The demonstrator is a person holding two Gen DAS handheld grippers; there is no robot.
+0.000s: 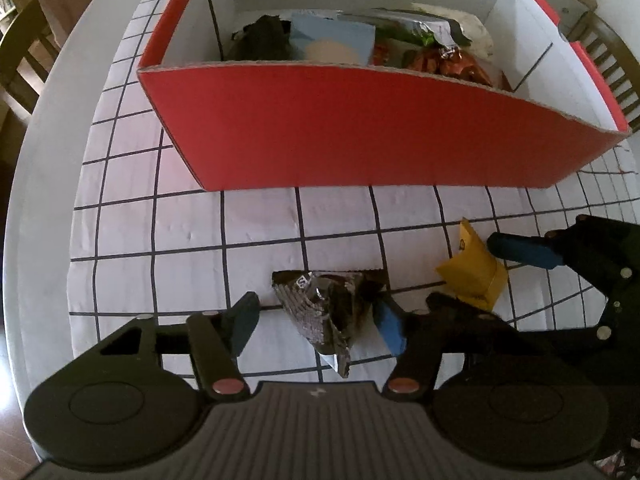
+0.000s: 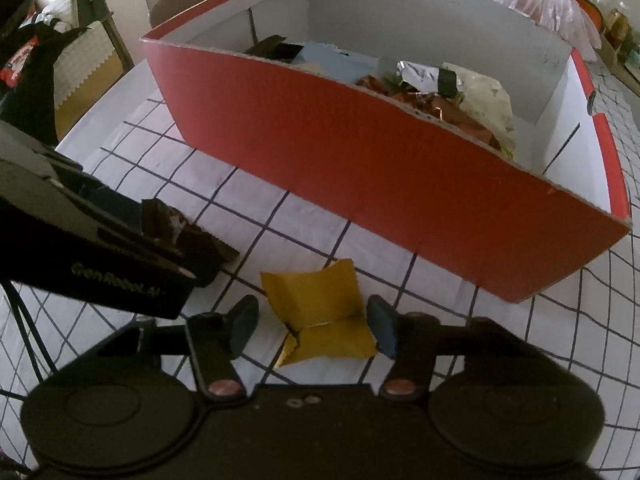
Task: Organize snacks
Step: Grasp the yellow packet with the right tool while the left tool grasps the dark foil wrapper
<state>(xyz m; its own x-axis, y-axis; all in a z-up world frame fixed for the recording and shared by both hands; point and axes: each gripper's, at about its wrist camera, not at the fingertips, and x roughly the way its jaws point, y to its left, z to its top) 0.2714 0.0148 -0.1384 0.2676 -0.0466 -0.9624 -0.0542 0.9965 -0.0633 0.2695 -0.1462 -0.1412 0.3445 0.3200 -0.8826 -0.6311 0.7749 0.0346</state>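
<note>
A red cardboard box (image 1: 360, 136) with white inner walls stands on the checked tablecloth and holds several snack packets (image 1: 332, 42). My left gripper (image 1: 316, 320) is open, its fingers on either side of a black and silver snack packet (image 1: 328, 312) lying on the cloth. My right gripper (image 2: 312, 326) is open around a yellow snack packet (image 2: 324, 320) on the cloth. The yellow packet (image 1: 472, 276) and the right gripper (image 1: 520, 252) also show in the left wrist view. The box (image 2: 380, 176) and the dark packet (image 2: 188, 232) show in the right wrist view.
The white tablecloth with a black grid (image 1: 200, 224) covers a round white table (image 1: 48, 160). Wooden chairs (image 1: 24, 52) stand around it. A clear plastic bag (image 2: 540, 4) lies behind the box. The left gripper body (image 2: 80, 248) is at the left of the right wrist view.
</note>
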